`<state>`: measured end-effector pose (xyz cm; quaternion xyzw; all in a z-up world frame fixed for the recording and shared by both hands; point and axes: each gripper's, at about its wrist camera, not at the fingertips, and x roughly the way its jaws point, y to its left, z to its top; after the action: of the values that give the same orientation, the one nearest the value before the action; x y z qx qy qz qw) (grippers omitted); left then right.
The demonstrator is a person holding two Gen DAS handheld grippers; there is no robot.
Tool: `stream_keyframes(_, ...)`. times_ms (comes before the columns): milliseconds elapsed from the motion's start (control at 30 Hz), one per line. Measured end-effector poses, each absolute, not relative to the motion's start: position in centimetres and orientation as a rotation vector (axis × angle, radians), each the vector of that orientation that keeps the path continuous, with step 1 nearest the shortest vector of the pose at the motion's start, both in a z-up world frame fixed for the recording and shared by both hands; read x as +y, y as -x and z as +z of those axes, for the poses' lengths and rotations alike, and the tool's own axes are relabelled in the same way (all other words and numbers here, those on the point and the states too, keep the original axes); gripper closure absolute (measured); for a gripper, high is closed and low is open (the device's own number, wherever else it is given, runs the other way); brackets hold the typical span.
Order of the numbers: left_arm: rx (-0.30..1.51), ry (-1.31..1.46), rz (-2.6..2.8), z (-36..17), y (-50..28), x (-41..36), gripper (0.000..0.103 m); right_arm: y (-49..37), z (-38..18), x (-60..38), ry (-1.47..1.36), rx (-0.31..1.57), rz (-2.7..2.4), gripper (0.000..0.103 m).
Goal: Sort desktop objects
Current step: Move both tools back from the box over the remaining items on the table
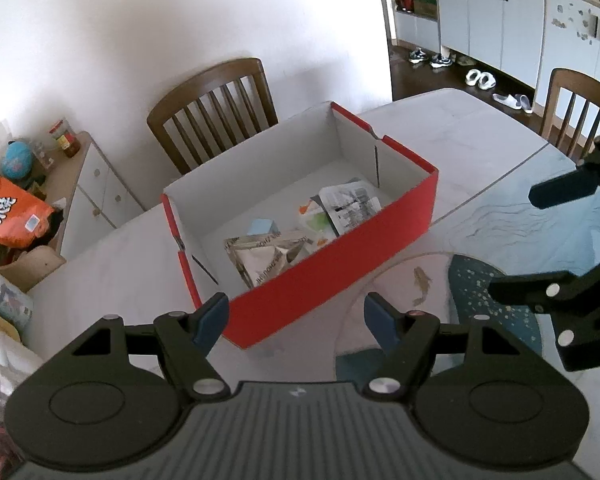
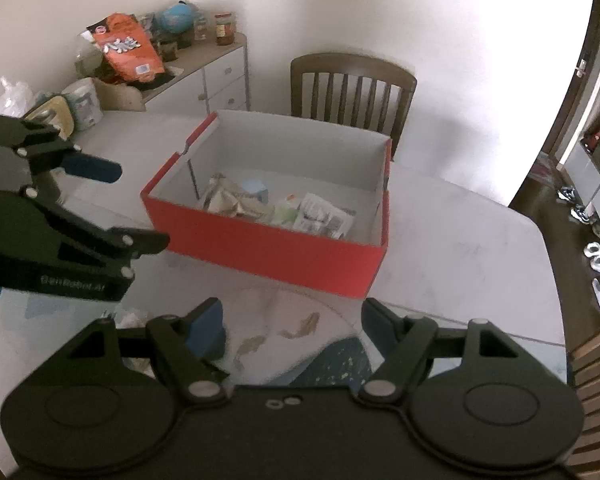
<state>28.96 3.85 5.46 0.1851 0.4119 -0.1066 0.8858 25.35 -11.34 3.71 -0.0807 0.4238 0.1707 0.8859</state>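
Both tools are up over the table now, and neither has anything in it. The left gripper hangs with its blue-padded fingers spread wide, nothing between them, and the near corner of the red box sits just beyond its tips, slightly lower and ahead. The right gripper is likewise released, jaws apart and bare, hovering over the round fish-patterned mat with the red box straight in front of it, near but not touching. The box stands open on the pale tabletop, white inside, and its load lies on the floor of it: crumpled silver packets, a small light-blue block, a white-and-green sachet and a printed foil pack, all bunched toward the near wall. A wooden chair stands behind the box. From each side you can see the other tool off at the edge, well apart from the box
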Motion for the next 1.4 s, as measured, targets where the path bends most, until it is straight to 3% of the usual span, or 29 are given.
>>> stream_keyframes(367, 0.86, -0.356, -0.208, 3.5, -26.3, 3.9, 0.029, -22.3, 2.3, -11.9, 0.159, 0.868, 0.376, 0.026)
stream_keyframes(433, 0.856, -0.351, -0.205, 3.1, -25.7, 3.9, 0.023, -21.7, 1.8, -11.8, 0.167, 0.865, 0.38, 0.026)
stream_keyframes(800, 0.867, -0.314, -0.197, 1.1, -23.8, 4.6, 0.013, -19.3, -1.0, -11.5, 0.175, 0.895, 0.415, 0.022)
stream_keyframes(900, 0.87, -0.303, -0.184, 0.3, -23.5, 5.0, 0.002, -18.9, -1.5, -11.5, 0.174, 0.902, 0.414, 0.021)
stream_keyframes(1400, 0.914, -0.234, -0.139, -3.6, -22.9, 6.8, 0.0, -16.4, -4.9, -11.2, 0.137, 0.896, 0.416, 0.009)
